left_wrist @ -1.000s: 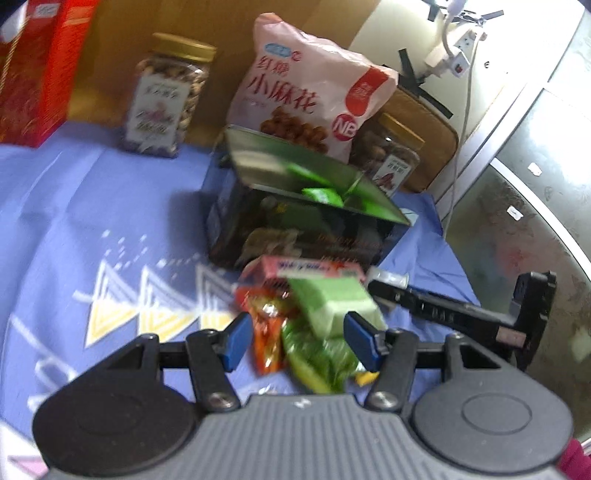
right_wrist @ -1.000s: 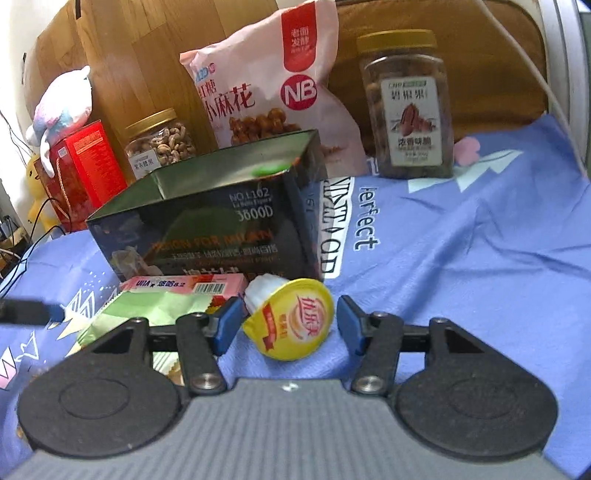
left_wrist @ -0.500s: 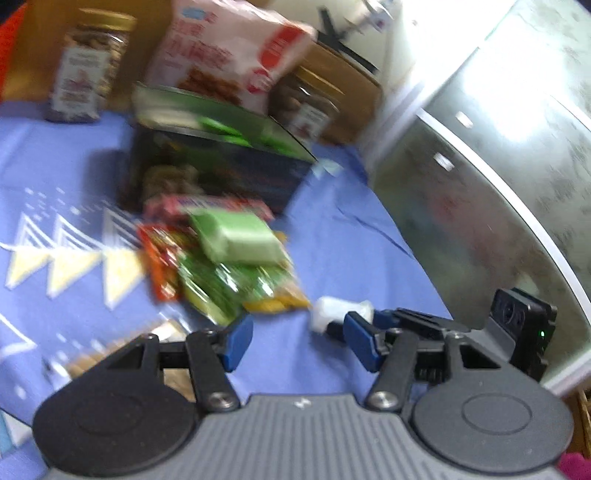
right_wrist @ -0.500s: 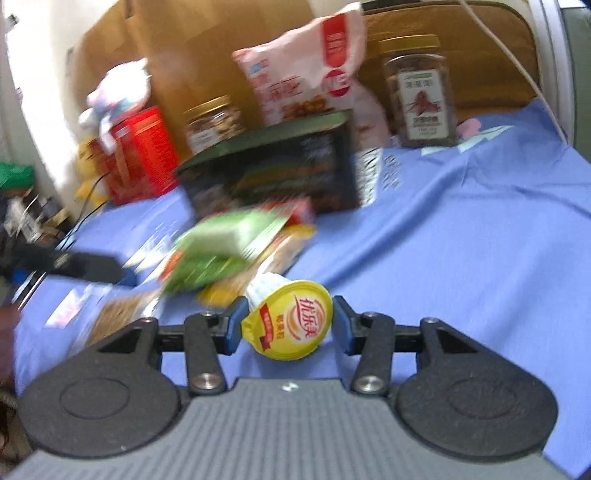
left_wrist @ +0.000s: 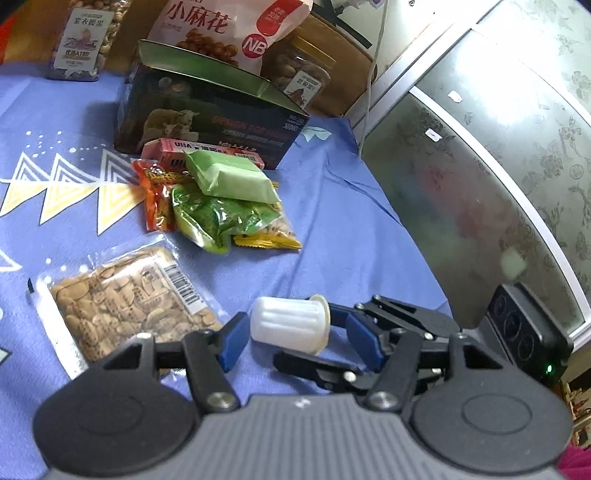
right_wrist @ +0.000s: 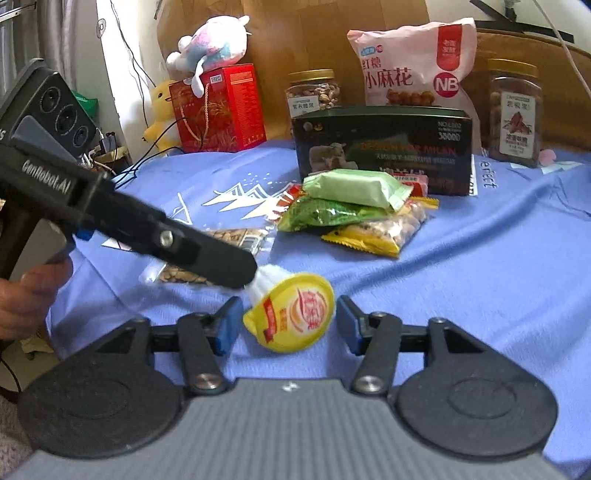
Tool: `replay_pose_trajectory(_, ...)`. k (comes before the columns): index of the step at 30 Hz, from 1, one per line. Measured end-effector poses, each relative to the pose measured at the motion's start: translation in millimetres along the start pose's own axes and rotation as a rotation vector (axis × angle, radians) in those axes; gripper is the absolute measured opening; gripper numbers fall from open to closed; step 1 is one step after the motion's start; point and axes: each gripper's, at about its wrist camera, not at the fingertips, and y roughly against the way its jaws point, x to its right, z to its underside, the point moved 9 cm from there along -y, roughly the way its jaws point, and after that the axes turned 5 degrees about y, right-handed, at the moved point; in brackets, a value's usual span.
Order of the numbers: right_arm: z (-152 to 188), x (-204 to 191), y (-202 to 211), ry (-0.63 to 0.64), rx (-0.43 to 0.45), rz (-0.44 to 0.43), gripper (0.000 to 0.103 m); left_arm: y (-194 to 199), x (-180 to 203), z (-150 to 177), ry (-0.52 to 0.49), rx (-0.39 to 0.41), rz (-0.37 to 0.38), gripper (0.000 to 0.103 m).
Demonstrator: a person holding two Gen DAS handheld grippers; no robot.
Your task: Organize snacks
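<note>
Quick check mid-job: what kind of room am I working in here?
Probably a bedroom at home: the snacks lie on a blue printed bedsheet, against what looks like a wooden headboard, with plush toys on a red gift box.

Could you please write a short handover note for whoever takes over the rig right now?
Left gripper: jaws opening, cup between them, not pressed.
Right gripper: jaws opening around the same cup's lid end, not gripping.
Cup lies sideways on the cloth; packet pile sits before the open box; nut pack nearer.
Done: nothing clearly sorted. To do: cup, pile, nut pack.
</note>
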Motion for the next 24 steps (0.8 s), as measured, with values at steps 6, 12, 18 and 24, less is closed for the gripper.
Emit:
replay_pose_trajectory(6, 10.9, 1.0, 9.5, 0.010, 0.024, 0.014, 0.060, -23.5, 1.3, 3.6, -0.002, -0.045, -0.008, 0.055)
replay_pose_trajectory(12, 6.0, 5.9, 3.4, 0.012, 0.011, 0.024, 0.049, -26.2, -3.9, 0.6, 0.038, -0.055, 0.009, 0.053)
replay_pose_trajectory(18, -14.2, 7.8, 7.8, 0.018, 0.040, 0.014, 0.049, -12.3, 9.2, -23.4, -0.010, -0.007, 0.003, 0.053)
replay_pose_trajectory(24, -57.3, 21.4, 4.4, 0.036, 0.108, 0.038, 0.049, -1.8, 22.7, -71.2, -0.079, 0.062, -0.028, 0.052)
